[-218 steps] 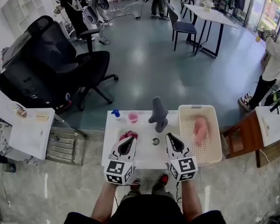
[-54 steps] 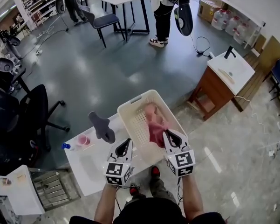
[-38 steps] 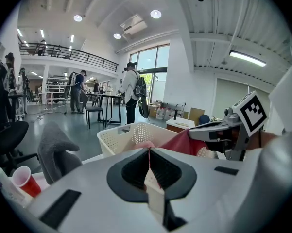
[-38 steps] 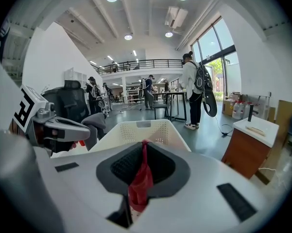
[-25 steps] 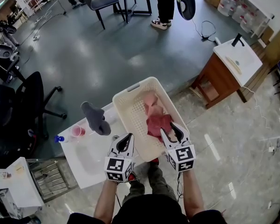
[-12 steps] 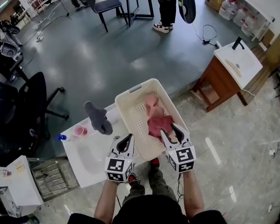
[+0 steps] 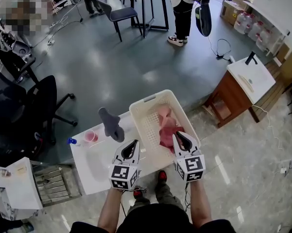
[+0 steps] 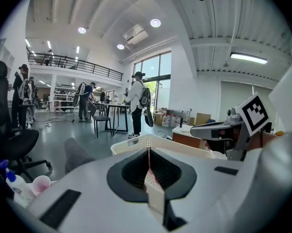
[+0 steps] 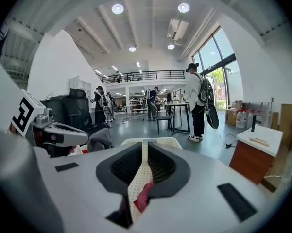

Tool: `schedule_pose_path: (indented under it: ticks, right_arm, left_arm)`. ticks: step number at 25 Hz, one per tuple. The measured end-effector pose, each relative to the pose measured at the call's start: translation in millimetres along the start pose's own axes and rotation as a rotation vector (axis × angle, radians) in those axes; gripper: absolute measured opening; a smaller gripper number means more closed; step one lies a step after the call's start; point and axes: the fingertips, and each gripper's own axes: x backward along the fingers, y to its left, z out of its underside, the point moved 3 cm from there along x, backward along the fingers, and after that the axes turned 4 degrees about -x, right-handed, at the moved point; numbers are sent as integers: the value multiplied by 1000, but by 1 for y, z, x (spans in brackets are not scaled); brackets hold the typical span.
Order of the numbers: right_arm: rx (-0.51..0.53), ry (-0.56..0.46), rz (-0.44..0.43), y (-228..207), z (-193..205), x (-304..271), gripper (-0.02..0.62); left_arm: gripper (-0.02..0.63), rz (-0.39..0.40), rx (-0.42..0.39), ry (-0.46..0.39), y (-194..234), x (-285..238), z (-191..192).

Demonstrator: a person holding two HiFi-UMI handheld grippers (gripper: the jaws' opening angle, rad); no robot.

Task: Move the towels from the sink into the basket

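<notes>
Since 1 second ago the right gripper (image 7: 178, 136) has been closing its jaws, and they now meet at the tips with nothing caught between them. It hangs just above the red towel (image 7: 166, 134), which shows through the gap lower down between the jaws in the right gripper view. Both grippers sit slightly higher over the work than 1 second ago. The left gripper (image 7: 132, 144) is clenched too, jaws pressed together and holding nothing, beside the near-left wall of the basket (image 7: 137, 121).

Compared with the earliest frame, the red towel is out of the sink (image 7: 94, 164) and lies in the basket, against the pale pink towel (image 7: 163, 114) that was already there.

Count: 2 grippers, 2 towels, both in the 1 basket. Left of the basket, the 1 sink has 1 grey faucet (image 7: 111, 124) at its back edge, with 1 pink cup (image 7: 91, 136) and 1 blue-capped spray bottle (image 7: 73, 141) beside it.
</notes>
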Motion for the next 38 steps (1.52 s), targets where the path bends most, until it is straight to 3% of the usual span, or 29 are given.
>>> schedule_pose_path:
  ticks: [15,28,38]
  right_arm:
    - [88,-46,-201,89,-38,-44,44]
    - [155,-7,-409,183,-30,-88,44]
    - [165,80,-469,207,3,-109,44]
  left_arm:
    - [12,-201,13,-93,67,67,-27]
    - [12,-393,75,-88,125,131,0]
    - [12,-439,136,-34,140,140,37]
